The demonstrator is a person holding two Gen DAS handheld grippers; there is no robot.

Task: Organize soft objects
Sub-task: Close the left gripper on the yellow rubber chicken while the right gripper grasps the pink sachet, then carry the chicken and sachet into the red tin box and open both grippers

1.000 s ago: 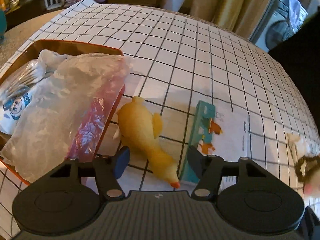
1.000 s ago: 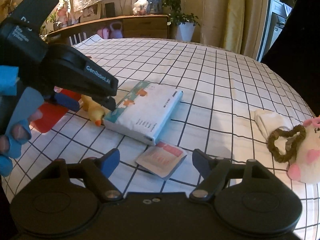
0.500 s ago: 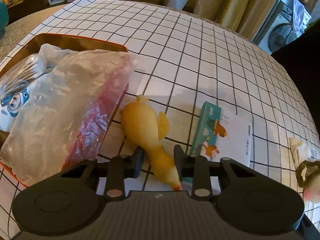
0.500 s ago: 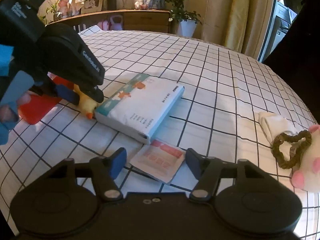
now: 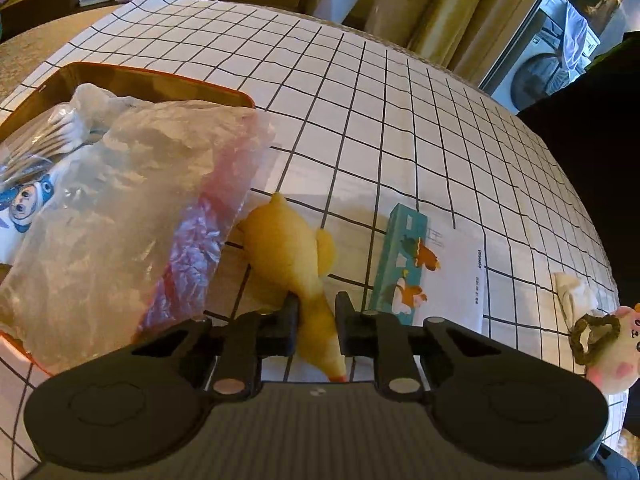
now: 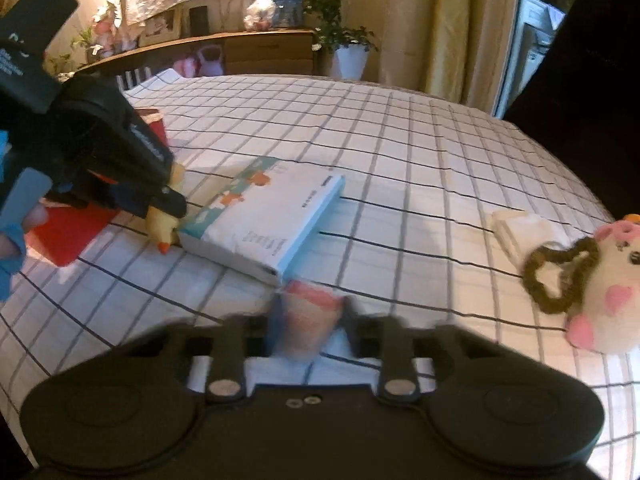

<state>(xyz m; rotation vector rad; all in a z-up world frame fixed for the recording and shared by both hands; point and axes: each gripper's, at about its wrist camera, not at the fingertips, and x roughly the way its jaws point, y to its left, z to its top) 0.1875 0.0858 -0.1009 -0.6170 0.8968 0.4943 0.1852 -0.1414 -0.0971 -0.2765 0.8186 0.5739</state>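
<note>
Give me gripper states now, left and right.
Left gripper: shut on the yellow rubber chicken toy, at its neck.
Right gripper: shut on the small pink-and-white flat packet; view blurred.

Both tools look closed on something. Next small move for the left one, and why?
Probably lift the left tool straight up a little. Its jaws are clamped on the neck of the yellow rubber duck, which lies on the tablecloth between the plastic bag overhanging the tray and the tissue pack. A lift clears both.
</note>
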